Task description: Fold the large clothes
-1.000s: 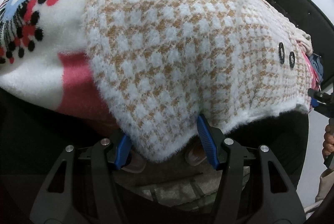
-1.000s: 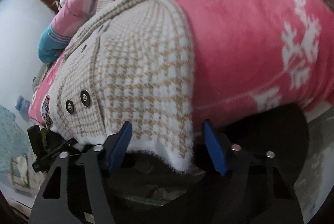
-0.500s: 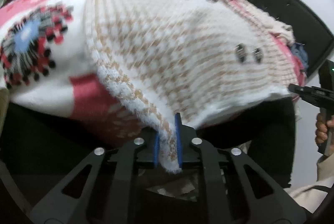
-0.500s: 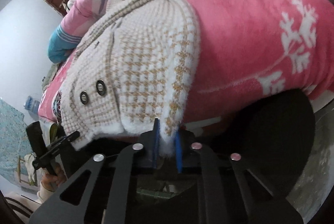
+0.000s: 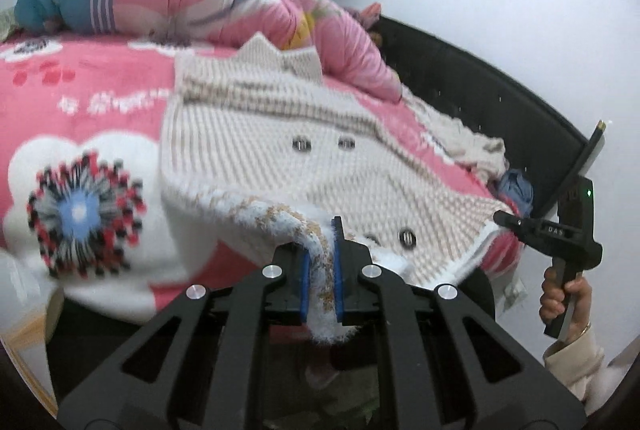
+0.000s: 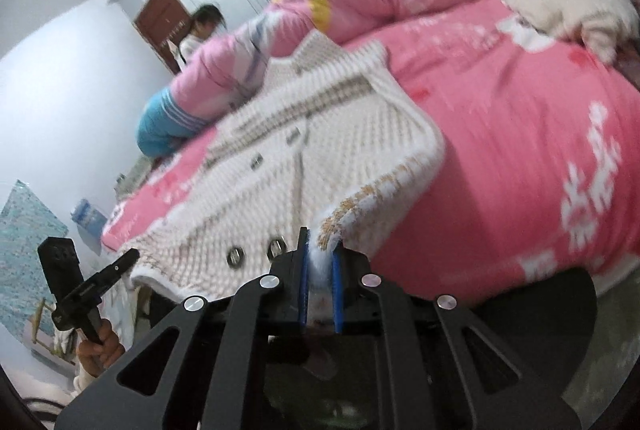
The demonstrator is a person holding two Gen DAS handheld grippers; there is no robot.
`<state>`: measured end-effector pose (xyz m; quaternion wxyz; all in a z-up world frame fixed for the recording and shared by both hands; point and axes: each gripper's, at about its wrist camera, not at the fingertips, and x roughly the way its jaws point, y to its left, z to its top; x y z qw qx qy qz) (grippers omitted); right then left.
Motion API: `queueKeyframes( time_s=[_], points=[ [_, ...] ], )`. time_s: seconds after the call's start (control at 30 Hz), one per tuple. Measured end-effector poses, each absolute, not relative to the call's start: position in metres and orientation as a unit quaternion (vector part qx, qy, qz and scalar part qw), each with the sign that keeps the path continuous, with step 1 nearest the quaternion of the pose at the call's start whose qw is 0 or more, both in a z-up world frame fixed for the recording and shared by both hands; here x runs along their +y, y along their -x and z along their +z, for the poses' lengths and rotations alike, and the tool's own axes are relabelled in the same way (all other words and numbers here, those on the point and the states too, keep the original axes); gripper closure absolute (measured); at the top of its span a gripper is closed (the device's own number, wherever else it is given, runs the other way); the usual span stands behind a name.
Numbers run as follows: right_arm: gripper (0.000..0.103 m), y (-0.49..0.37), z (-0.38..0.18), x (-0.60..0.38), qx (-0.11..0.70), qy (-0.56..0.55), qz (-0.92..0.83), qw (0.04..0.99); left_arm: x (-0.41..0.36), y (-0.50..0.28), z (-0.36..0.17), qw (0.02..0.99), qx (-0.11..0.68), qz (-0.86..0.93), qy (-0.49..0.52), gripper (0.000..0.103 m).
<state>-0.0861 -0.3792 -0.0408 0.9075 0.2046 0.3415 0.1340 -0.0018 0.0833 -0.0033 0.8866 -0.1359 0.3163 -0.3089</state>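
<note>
Nearest in the left wrist view, the left claw is closed on the fuzzy white hem of the checked knit cardigan, with a tuft of the fabric pinched between its blue pads and hanging out below them. In the right wrist view the right claw is likewise clamped on the other hem corner of the cardigan, white fluff filling the gap between its pads. From both grips the hem rises off the near edge of the bed, while the rest of the beige-and-white garment lies front up on the pink blanket, its dark buttons showing in pairs. A large flower print sits on the blanket to the left of the cardigan in the left view. At the far side of each view the other hand can be seen gripping its tool: the right hand in the left view, the left hand in the right. Beyond the cardigan's collar a rolled pink and blue quilt lies across the bed, and a crumpled pale garment rests near the dark headboard. Farthest back, a person stands by a brown door.
</note>
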Motion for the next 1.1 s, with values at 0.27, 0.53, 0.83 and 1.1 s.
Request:
queueKeyframes(
  time_s=[0.27, 0.53, 0.83, 1.1],
  points=[
    [0.093, 0.029, -0.013, -0.369, 0.317, -0.192, 0.146, 0.917, 0.080, -0.044, 0.020, 0.904, 0.295, -0.283, 0.125, 0.095],
    [0.093, -0.056, 0.000, -0.367, 0.293, -0.198, 0.164, 0.921, 0.087, -0.115, 0.027, 0.913, 0.302, -0.239, 0.136, 0.095],
    [0.093, -0.158, -0.053, -0.379, 0.335, -0.220, 0.123, 0.908, 0.093, -0.209, -0.023, 0.886, 0.396, -0.176, 0.165, 0.091],
    [0.073, -0.192, -0.102, -0.378, 0.414, -0.224, 0.134, 0.872, 0.099, -0.229, -0.048, 0.850, 0.443, -0.192, 0.211, 0.069]
  ],
)
